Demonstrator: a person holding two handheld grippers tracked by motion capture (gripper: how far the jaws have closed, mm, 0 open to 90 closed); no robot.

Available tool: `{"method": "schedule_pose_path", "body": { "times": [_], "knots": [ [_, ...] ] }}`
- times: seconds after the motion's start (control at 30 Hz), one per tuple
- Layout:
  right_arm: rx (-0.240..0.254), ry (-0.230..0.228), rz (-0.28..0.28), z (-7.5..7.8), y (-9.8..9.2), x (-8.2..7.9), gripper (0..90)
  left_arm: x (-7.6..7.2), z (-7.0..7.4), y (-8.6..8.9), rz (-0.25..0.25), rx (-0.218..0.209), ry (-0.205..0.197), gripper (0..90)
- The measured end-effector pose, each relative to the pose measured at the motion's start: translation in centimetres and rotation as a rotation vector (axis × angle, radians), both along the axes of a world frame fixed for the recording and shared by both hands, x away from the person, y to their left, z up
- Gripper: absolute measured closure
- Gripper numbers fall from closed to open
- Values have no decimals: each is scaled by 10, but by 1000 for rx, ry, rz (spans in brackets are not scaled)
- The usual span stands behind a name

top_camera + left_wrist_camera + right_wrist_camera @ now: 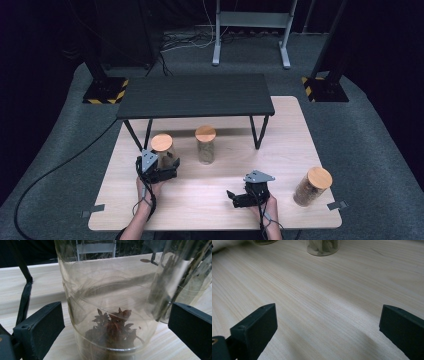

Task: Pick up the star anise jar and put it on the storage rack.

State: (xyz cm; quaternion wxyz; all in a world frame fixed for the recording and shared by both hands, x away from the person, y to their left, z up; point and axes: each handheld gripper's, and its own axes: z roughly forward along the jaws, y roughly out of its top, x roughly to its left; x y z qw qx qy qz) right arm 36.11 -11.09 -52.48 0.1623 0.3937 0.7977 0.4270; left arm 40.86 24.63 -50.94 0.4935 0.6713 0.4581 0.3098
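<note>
**Left fingers bracket the star-anise jar, right gripper idle over bare wood**

The pale wooden surface carries everything, with a dark low shelf standing on thin black legs across its far half. Three glass jars with round wooden lids stand on the surface. The star-anise jar is at the shelf's front left leg, a second jar with pale contents stands just in front of the shelf near the middle, and a third jar with brownish contents sits well apart near the right front corner.

The left gripper is at the star-anise jar, held by a hand coming in from the near edge. In the left gripper view the jar stands upright between the two black fingers, which are spread wide, with a visible gap on each side of the glass; dark reddish star-shaped pods lie at its bottom. The second jar shows just beyond on the right.

The right gripper rests low over bare wood near the front edge, well apart from every jar. Its fingers are spread apart with nothing between them, and the second jar's base shows far ahead.
</note>
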Motion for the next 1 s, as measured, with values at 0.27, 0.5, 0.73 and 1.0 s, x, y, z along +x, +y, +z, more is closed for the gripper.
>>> {"method": "schedule_pose_path", "body": {
  "times": [0.27, 0.5, 0.73, 1.0],
  "knots": [
    [-7, 6, -3, 0, 1, 0, 8, 5, -4, -3, 3, 7, 5, 3],
    [-8, -1, -1, 0, 1, 0, 20, 4, -8, -1, 15, -10, -12, 236],
    [-4, 0, 4, 0, 0, 0, 20, 4, -7, 0, 5, 1, -16, 245],
    [6, -7, 7, 0, 0, -1, 20, 5, -6, 3, -20, 0, -19, 247]
  ]
}}
